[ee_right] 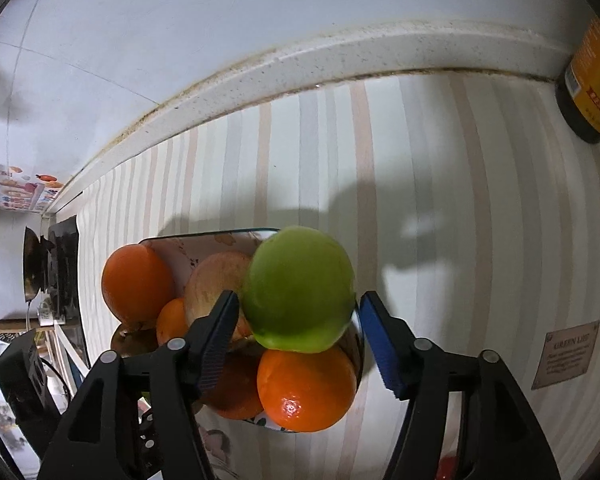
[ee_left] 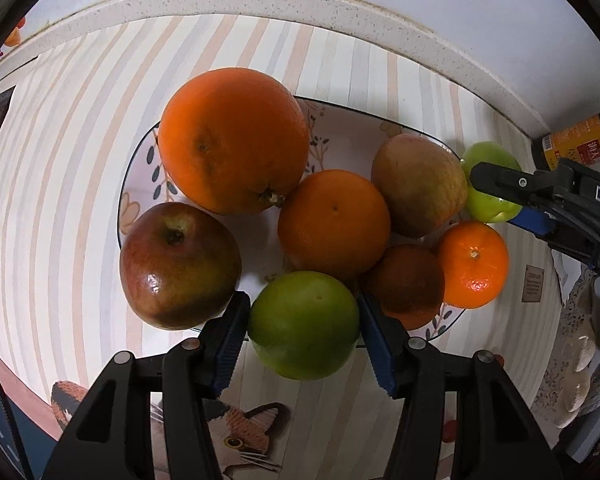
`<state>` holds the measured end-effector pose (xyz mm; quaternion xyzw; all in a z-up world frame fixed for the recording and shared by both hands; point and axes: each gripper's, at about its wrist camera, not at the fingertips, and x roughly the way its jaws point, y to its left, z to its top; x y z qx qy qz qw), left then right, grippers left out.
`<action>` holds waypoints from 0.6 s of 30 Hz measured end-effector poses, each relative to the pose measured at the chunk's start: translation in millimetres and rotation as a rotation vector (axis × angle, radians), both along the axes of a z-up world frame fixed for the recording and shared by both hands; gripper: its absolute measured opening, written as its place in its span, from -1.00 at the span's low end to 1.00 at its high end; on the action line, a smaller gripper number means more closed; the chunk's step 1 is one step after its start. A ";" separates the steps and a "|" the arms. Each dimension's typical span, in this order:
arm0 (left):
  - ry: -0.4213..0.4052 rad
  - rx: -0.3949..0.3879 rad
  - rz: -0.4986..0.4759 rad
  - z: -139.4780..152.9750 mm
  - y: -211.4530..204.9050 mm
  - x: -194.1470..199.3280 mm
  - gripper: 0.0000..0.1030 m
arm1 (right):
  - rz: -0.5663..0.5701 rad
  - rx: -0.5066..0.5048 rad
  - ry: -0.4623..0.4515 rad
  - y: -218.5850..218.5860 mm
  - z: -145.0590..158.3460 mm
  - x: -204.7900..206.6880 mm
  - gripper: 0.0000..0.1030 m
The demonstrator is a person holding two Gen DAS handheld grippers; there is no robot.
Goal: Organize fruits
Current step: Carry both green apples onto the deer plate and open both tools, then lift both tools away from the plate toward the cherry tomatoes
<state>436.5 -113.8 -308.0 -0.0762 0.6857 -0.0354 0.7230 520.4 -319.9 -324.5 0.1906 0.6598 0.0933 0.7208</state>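
A floral plate (ee_left: pixel 348 120) on the striped cloth holds a big orange (ee_left: pixel 232 140), a smaller orange (ee_left: pixel 334 222), a red apple (ee_left: pixel 178 266), a brownish apple (ee_left: pixel 418 184), a dark orange (ee_left: pixel 404 284) and a mandarin (ee_left: pixel 474 264). My left gripper (ee_left: pixel 303 336) is shut on a green fruit (ee_left: pixel 303 324) at the plate's near edge. My right gripper (ee_right: pixel 298 320) holds another green fruit (ee_right: pixel 298 288) above the plate's right rim; its left pad touches, the right pad (ee_right: pixel 376 336) shows a small gap. That gripper also shows in the left wrist view (ee_left: pixel 512 200).
A dark sauce bottle (ee_right: pixel 592 76) stands at the back right by the speckled counter ledge (ee_right: pixel 300 68). A black appliance (ee_right: pixel 56 264) sits at the far left. Patterned glassware (ee_left: pixel 592 352) lies to the right. The cloth has a cat picture (ee_left: pixel 240 436) near me.
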 end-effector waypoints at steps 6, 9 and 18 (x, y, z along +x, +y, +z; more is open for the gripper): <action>-0.034 -0.024 0.029 20.4 3.1 -0.2 0.11 | -0.019 0.010 0.001 -4.2 4.0 -8.8 0.56; -0.061 -0.040 0.025 34.5 2.4 0.5 0.57 | -0.020 -0.009 -0.019 -3.7 15.8 -14.4 0.74; -0.147 0.068 -0.019 66.8 16.8 -10.3 0.71 | 0.050 -0.233 -0.152 20.7 64.6 -67.6 0.85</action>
